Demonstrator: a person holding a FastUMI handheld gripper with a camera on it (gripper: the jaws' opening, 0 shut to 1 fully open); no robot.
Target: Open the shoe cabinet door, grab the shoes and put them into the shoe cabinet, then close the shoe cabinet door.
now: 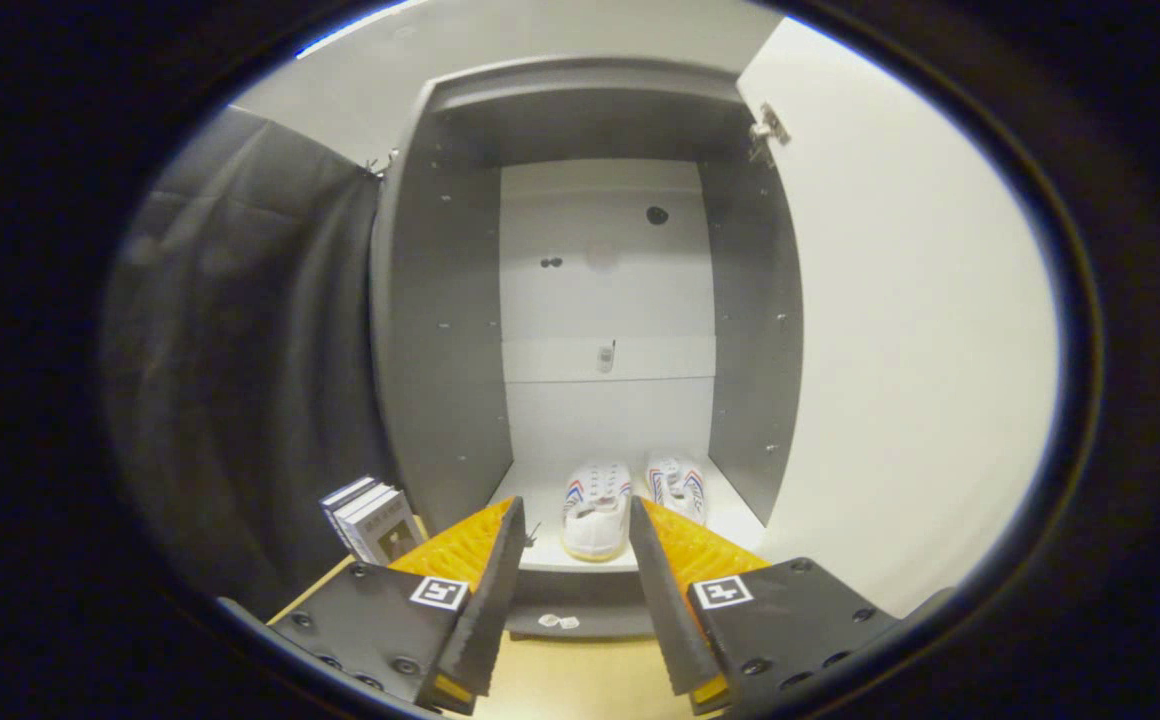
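Observation:
The shoe cabinet [440, 330] stands open ahead of me, with grey side walls and a white back panel. Its white door [900, 330] is swung wide to the right. Two white shoes with red and blue stripes rest side by side on the cabinet floor: the nearer one [596, 508] at the front lip, the other [678, 484] just to its right and further in. My gripper [576, 515] is open, held just in front of the cabinet, and the nearer shoe shows through the gap between the fingers without touching them.
A few books [372, 518] stand upright against the cabinet's left outer wall on the light wooden floor [580, 680]. Black cloth [240, 350] hangs to the left. A hinge [768, 128] sits at the door's top.

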